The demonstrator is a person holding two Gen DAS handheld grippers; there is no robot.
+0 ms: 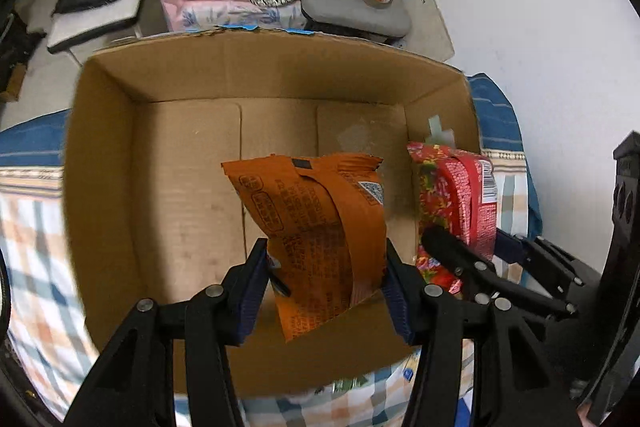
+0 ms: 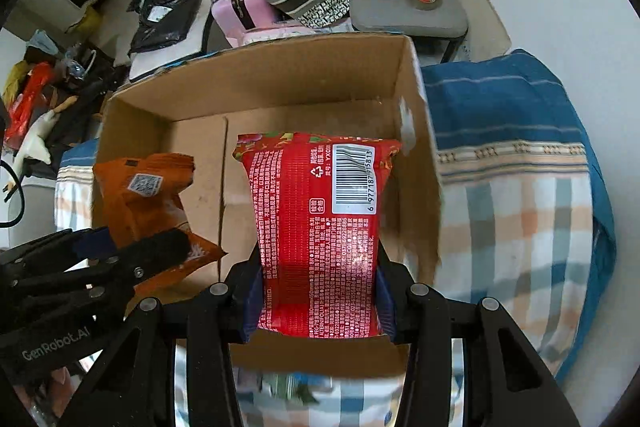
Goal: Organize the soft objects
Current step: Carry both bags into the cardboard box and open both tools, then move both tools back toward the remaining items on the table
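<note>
Gripping: left gripper [image 1: 326, 283] clamps the orange pack [image 1: 316, 227]; right gripper [image 2: 318, 291] clamps the red pack [image 2: 320, 227], both mid-frame above the box [image 1: 104, 187].

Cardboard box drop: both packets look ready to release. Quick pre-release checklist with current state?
1. Left gripper holds the orange foil snack packet: ok, jaws clamp both of its sides.
2. Right gripper holds the red printed snack packet: ok, clamped low on the pack.
3. Both packets over the open brown cardboard box: ok.
4. Box floor free beneath them: ok where visible; the part under the packets is hidden.
5. Red packet clear of the box's right wall: cannot tell, it sits close.
6. Packets apart from each other: ok, a gap shows in both views.
</note>
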